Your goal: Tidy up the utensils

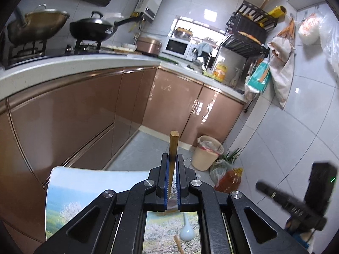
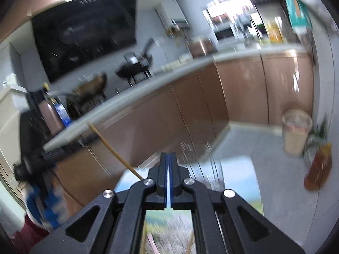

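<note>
The left gripper (image 1: 173, 165) has its fingers pinched tight on a wooden stick (image 1: 173, 146), and that stick pokes straight up and out past the fingertips, high above the counter (image 1: 70, 182) with the printed landscape cover. It is a plain round rod, pale tan, cut flat at the top end; its lower part runs down between the blue pads, and whether it is a chopstick or the handle of something, I cannot tell.

Here is the worry: the grip sits low on a long, smooth rod, so any quick swing could let it pivot or slide through the pads and drop. Directly below, near the counter's near edge, lies a white spoon (image 1: 186, 231) with another wooden piece (image 1: 179, 244) just beside it, and a falling stick would knock those about.

The right gripper (image 2: 169, 163) is a second risk. Its view is heavily blurred, which suggests fast motion. Its fingers look nearly closed with only a thin slit between them, and I see nothing held. A thin wire holder (image 2: 208, 165) stands just beyond its tips, easy to clip. A wooden stick also slants up at its left.
</note>
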